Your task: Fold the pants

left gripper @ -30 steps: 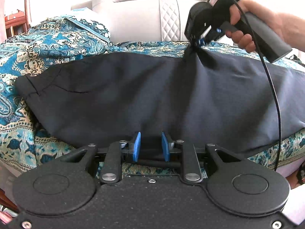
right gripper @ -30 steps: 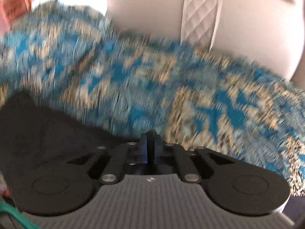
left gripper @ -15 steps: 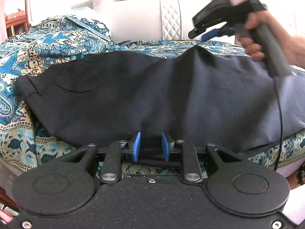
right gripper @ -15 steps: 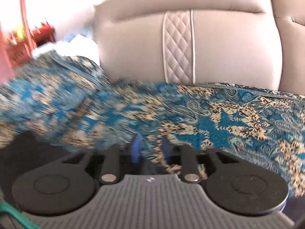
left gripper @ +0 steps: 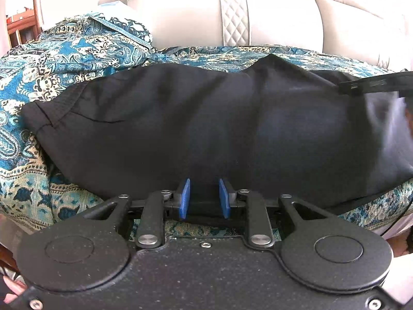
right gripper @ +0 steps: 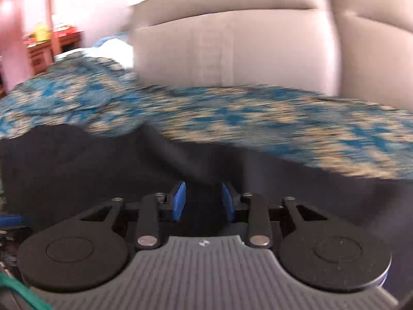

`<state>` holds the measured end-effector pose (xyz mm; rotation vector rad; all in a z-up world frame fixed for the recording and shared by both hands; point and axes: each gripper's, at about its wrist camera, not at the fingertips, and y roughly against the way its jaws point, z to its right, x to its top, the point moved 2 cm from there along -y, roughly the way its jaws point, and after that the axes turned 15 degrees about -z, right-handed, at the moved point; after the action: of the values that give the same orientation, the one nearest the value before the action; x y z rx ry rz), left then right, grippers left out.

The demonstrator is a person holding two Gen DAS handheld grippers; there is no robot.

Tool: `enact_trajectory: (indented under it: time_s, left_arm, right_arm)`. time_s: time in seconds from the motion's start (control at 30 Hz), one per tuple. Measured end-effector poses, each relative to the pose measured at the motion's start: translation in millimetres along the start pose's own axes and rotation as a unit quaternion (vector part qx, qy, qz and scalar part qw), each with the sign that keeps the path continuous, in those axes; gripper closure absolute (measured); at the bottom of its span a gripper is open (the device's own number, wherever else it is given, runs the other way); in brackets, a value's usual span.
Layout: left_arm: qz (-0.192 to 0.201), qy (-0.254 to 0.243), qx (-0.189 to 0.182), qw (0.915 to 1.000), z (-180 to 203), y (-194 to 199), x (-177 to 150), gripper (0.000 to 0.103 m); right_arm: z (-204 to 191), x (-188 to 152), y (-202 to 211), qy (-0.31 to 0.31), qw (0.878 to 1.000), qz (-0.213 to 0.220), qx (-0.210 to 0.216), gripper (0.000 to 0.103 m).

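Pants [left gripper: 206,129] lying spread over patterned throw [left gripper: 64,51], just ahead of left claw [left gripper: 204,199], sitting part-open at near hem, grip impossible to tell. Right claw [right gripper: 204,201] just narrowing slightly, hanging half open, pinching nothing. Risking catching one layer only, dragging fold askew.

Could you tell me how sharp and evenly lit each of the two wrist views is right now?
Left wrist view: mostly sharp, the black pants and patterned blue cover crisp, a motion smear only at the right edge, the pale sofa back washed out, straight lines bowed by the fisheye. Right wrist view: heavy sideways motion blur over cover and sofa, while the right gripper, its blue pads apart, stays sharp.
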<state>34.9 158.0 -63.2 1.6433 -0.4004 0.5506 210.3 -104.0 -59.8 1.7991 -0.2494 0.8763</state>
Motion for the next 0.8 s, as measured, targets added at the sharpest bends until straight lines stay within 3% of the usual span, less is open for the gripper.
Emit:
enact_trajectory:
  time_s: [0.13,0.23,0.33,0.47,0.53,0.63,0.8]
  left_arm:
    - [-0.014,-0.015,0.028,0.9994,6.5,3.3,10.6,0.074]
    - [0.027,-0.042,0.037,0.9981,19.4,19.0,31.9,0.075]
    - [0.064,-0.068,0.002,0.9956,45.2,30.0,60.7,0.075]
    - [0.11,-0.118,-0.045,0.9859,104.0,19.1,103.6,0.073]
    - [0.107,-0.124,-0.044,0.9854,129.3,0.9,123.2,0.074]
    - [0.089,-0.114,-0.04,0.9886,150.0,-28.2,143.7,0.08]
    - [0.067,-0.089,0.019,0.9936,142.8,-73.7,166.5,0.08]
  right_arm:
    - [64.2,-1.9,21.0,-0.075,0.994,0.006,-0.075,0.045]
    - [103.9,-15.7,59.5,-0.13,0.985,0.055,-0.096,0.032]
    - [135.5,-30.4,88.5,-0.182,0.971,0.085,-0.13,0.031]
    - [172.1,-52.4,108.5,-0.229,0.952,0.088,-0.181,0.031]
    - [190.3,-63.7,116.0,-0.252,0.938,0.082,-0.222,0.031]
    - [225.8,-80.2,128.5,-0.298,0.919,0.073,-0.246,0.031]
    - [295.1,-84.5,134.8,-0.397,0.878,0.065,-0.26,0.031]
